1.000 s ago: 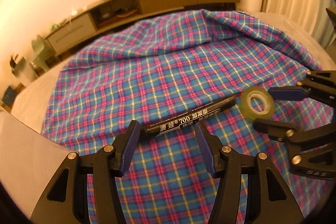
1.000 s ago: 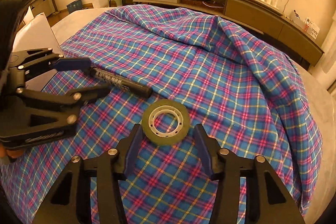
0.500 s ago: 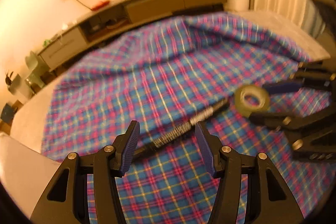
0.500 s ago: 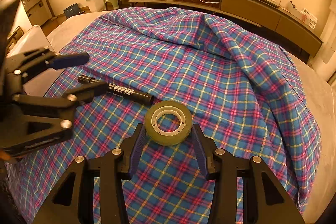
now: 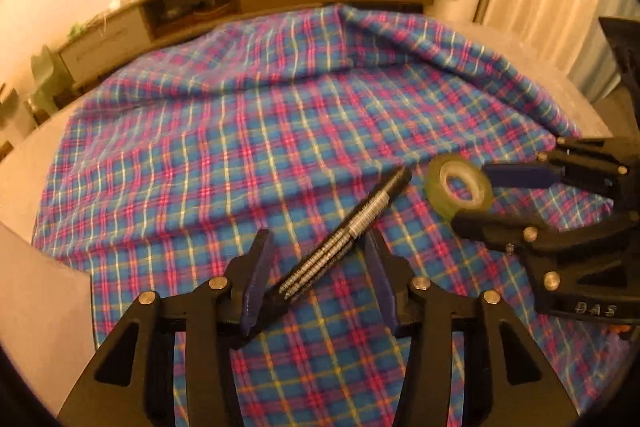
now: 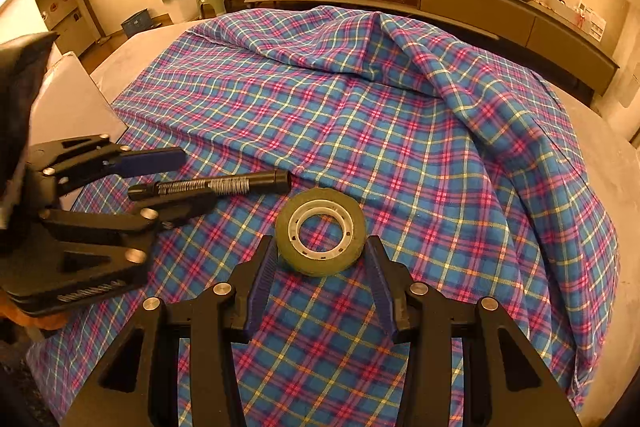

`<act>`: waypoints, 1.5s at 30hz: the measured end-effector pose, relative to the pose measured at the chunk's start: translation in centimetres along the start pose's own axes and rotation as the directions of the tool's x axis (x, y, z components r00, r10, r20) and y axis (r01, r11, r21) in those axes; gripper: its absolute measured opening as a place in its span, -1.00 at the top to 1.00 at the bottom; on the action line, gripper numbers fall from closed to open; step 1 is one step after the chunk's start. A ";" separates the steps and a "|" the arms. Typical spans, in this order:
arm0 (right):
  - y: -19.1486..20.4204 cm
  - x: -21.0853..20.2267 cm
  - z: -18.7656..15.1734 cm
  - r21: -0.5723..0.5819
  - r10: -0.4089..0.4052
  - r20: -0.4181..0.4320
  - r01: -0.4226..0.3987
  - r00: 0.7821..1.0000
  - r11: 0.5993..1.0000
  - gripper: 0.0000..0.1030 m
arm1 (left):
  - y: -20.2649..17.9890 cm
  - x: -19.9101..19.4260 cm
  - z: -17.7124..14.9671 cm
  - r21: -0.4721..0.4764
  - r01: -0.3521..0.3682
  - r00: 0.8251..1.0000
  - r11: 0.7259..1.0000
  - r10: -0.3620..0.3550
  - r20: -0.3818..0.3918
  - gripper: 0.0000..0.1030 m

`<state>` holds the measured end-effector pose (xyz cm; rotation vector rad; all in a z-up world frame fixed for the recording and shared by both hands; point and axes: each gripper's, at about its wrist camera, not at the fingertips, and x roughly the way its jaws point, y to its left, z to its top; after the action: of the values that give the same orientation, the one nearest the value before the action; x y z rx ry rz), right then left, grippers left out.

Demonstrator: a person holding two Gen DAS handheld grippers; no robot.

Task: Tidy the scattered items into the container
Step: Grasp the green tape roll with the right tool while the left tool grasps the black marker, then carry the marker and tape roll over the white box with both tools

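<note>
Black marker (image 5: 348, 239) betw. closing left gripper (image 5: 318, 247); right gripper (image 6: 320, 255) on tape roll (image 6: 320, 231) (plaid cloth (image 6: 400, 147)).

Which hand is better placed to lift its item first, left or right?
Right, probably. The right gripper already hugs the clear roll of sticky tape on both sides. The left gripper is closing around the black marker pen, which lies slanted between its fingers, one visibly clear.

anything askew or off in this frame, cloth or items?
Only the plaid cloth: it is rumpled, with a raised fold along its far side. No spill or damage shows. The black marker lies diagonally between the closing left gripper pads; the tape roll is tilted, gripped by the right gripper.
</note>
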<state>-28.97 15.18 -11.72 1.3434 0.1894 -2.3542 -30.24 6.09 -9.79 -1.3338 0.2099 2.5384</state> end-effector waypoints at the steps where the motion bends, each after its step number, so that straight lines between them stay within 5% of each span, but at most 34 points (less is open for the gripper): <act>1: 0.0 0.0 0.0 -0.001 0.000 0.000 0.000 1.000 1.000 0.10 | 0.0 0.1 0.0 -0.009 0.005 1.000 1.000 -0.005 -0.006 0.09; 2: 0.1 0.0 -0.1 -0.001 0.000 0.001 0.000 1.000 1.000 0.10 | 0.2 0.2 0.2 -0.021 0.010 1.000 1.000 -0.010 -0.014 0.44; 4: 0.0 -0.1 -0.1 0.007 0.007 0.004 -0.007 1.000 1.000 0.10 | 0.3 0.1 0.3 -0.045 0.026 0.999 0.999 -0.027 -0.024 0.73; 22: 2.3 -4.8 -1.5 0.067 0.090 0.065 -0.095 0.994 0.993 0.11 | 0.3 -9.2 -3.8 -0.170 0.098 0.995 0.981 -0.092 0.039 0.74; 45: 12.6 -12.3 -8.0 0.098 0.178 0.195 -0.200 0.965 0.975 0.11 | 2.8 -21.7 -11.2 -0.235 0.176 0.975 0.956 -0.136 0.176 0.74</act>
<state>-11.84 10.00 -4.38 1.1288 -0.1293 -2.3392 -10.50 -2.96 1.70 -1.1682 -0.2459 2.5818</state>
